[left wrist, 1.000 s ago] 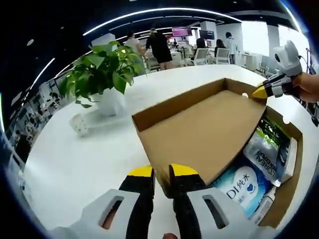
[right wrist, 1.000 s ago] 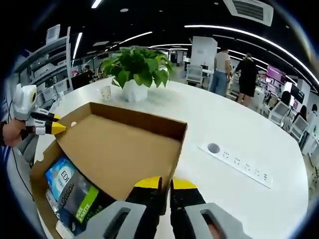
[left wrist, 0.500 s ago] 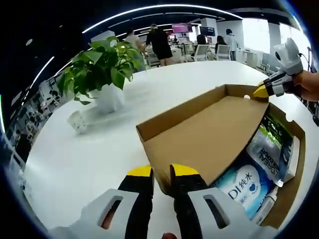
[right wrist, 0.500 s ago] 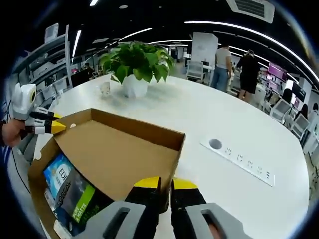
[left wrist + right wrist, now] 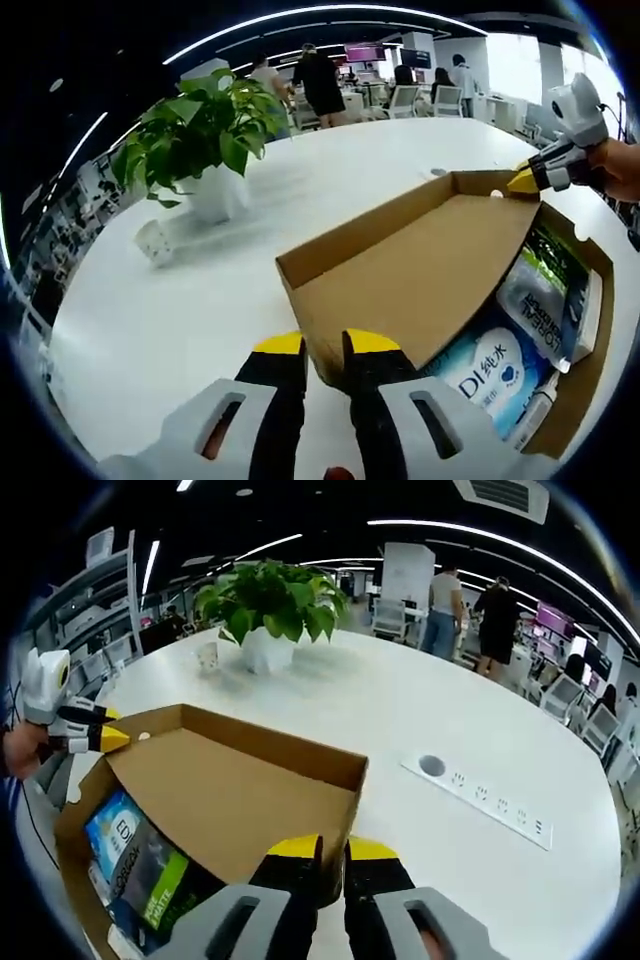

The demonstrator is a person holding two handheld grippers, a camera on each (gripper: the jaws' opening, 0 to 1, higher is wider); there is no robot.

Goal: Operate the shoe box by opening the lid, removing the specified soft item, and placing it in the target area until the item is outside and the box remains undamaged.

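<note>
A: What are the two tools doing?
B: The left hand-held gripper pinches one corner of the brown cardboard shoe-box lid; the right hand-held gripper is clamped on the opposite corner, so the lid is tilted up over the box.

A: And the soft item?
B: Soft blue and green plastic packets lie inside the open brown cardboard box on the white worktop.

A: Farther off?
B: A leafy green plant in a white pot stands beyond.
</note>
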